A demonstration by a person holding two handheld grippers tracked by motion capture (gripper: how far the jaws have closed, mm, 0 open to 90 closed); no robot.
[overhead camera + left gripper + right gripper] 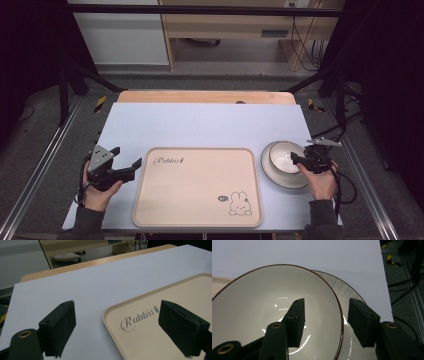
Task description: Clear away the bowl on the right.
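Bench: a pale blue-white sheet covers the bench [200,125], with a strip of bare wood showing along its far edge.

Tray: a beige tray [197,187] with rounded corners lies flat in the near middle of the bench; it carries the script word "Rabbit" at its far left corner and a small rabbit drawing at its near right corner. Nothing lies on it.

Bowl: a white bowl [284,156] with a thin dark red-brown rim, glossy inside with light glinting off the bottom, sits on a plate at the right of the bench, just beside the tray's right edge.

Plate: a white plate [280,181] with fine ribbing and a dark rim lies under the bowl and shows around its near and right sides.

Left hand-held gripper: the left hand-held gripper [127,157] is held just left of the tray's far left corner, jaws spread wide with nothing between them; in the left gripper view one jaw hangs over the bare sheet and the other over the tray's corner.

Right hand-held gripper: the right hand-held gripper [325,318] is at the bowl's right side, jaws apart and straddling the rim, one inside the bowl, the other outside above the plate; I cannot tell whether either touches the rim.
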